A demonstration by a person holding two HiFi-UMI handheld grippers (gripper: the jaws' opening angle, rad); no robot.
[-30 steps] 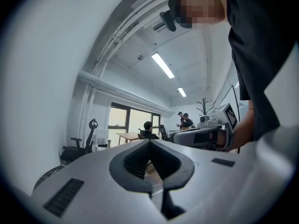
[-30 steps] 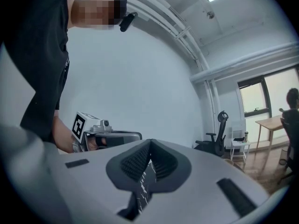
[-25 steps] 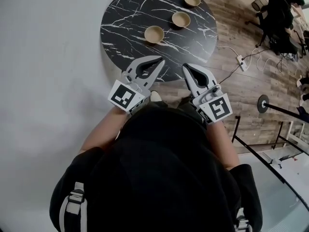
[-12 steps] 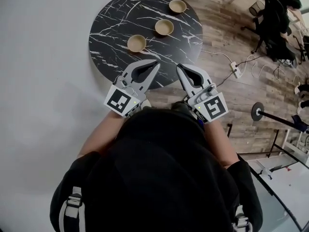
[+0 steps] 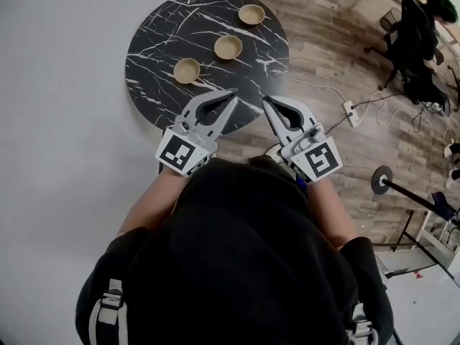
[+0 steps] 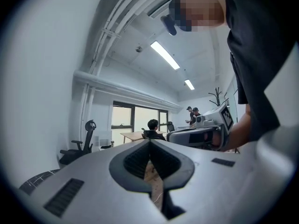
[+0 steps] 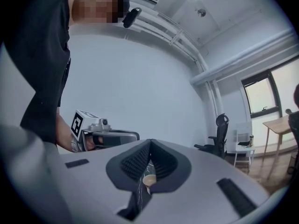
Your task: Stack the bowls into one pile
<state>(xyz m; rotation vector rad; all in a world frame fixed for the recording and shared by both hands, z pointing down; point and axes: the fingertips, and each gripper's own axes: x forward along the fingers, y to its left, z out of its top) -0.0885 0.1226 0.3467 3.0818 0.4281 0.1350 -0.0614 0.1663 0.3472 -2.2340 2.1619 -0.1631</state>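
Ahead, the nearest bowl (image 5: 187, 70) of the worktop's (image 5: 154, 45) diagonal row lies closer to the left gripper (image 5: 231, 94) than the right gripper (image 5: 267, 100), both with jaws closed and empty.

Place: open-plan office.
Ahead of the left gripper (image 5: 231, 93): swivel chair (image 6: 77, 146), wooden desk (image 6: 132, 135), seated person (image 6: 152, 126), tall windows (image 6: 135, 118).
Overhead: strip lights (image 6: 164, 55), exposed pipes (image 6: 112, 31).
Right of the right gripper (image 5: 267, 100): plank floor (image 5: 338, 49), power strip (image 5: 350, 110).

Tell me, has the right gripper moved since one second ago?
Yes. Against the table, the right gripper has shifted right, toward its edge.
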